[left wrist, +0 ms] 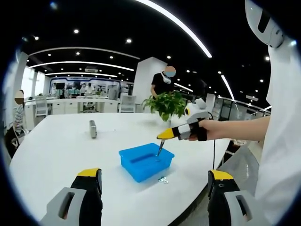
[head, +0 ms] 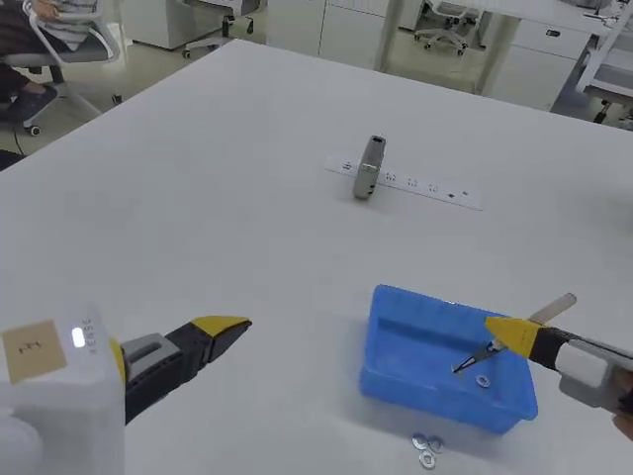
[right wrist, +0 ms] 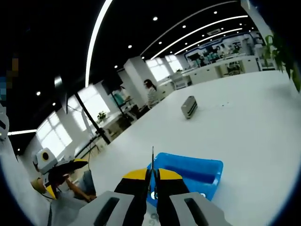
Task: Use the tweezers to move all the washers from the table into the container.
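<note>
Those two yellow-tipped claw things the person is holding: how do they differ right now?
The left gripper has its jaws wide apart and holds nothing; the right gripper is shut on the tweezers. The left gripper hangs over bare table, away from the blue container; the right gripper is above the container, with the tweezer tips pointing down into it. Both have dark jaws with yellow tips.
</note>
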{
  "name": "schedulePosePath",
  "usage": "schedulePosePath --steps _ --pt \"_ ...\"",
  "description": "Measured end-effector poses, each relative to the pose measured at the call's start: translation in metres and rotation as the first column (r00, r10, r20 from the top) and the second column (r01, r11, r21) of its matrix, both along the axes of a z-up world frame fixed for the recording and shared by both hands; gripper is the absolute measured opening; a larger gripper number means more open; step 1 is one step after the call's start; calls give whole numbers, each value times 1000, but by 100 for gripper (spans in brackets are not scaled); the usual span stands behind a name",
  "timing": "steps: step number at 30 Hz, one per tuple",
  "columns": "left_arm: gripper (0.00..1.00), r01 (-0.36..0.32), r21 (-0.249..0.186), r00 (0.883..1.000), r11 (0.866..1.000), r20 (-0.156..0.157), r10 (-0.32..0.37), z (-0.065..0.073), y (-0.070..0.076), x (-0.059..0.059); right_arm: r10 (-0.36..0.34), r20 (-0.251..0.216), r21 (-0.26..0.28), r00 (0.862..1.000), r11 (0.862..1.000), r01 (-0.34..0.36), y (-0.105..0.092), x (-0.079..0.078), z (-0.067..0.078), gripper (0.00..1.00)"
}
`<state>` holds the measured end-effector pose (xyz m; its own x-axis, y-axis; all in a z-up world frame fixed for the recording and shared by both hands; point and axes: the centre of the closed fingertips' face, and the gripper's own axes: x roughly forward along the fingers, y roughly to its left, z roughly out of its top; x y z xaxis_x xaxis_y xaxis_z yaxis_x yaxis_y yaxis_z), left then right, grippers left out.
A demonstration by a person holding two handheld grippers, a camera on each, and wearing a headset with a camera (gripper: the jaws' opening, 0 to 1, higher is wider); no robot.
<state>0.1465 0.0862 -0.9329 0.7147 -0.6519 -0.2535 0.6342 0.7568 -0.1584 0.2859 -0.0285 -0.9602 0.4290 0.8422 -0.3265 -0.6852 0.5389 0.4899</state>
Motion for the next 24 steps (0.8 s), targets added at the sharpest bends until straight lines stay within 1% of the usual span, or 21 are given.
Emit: schedulePosePath --steps 5,8,12,15,17,20,23,24 --pt "95 4 7 1000 1000 -2 -4 -1 0 -1 -50 -28 4 998 999 50 -6 14 -6 3" --pt "95 10 9 1000 1000 -4 -9 -2 -2 -1 -89 -68 -1 994 996 90 -10 22 -14 3" --pt "95 10 9 1000 1000 -3 -10 -1 -2 0 -113 -83 -22 990 994 112 -13 31 -23 3" --pt "95 7 12 1000 1000 -3 -7 -2 0 0 -122 -91 -36 988 992 119 -13 35 -28 3" --pt "95 2 17 1000 1000 -3 -2 -2 2 1 -122 -91 -50 988 992 118 -12 37 -31 3" --pt "95 -1 12 1000 1000 -7 1 -3 4 0 -124 -87 -80 988 990 117 -12 39 -38 3" --pt "94 4 21 1000 1000 -9 -4 -4 4 -1 -129 -69 -111 989 986 121 -12 42 -43 3" --pt "94 5 23 1000 1000 -9 -5 -5 4 -1 -128 -55 -126 990 985 121 -13 43 -45 3"
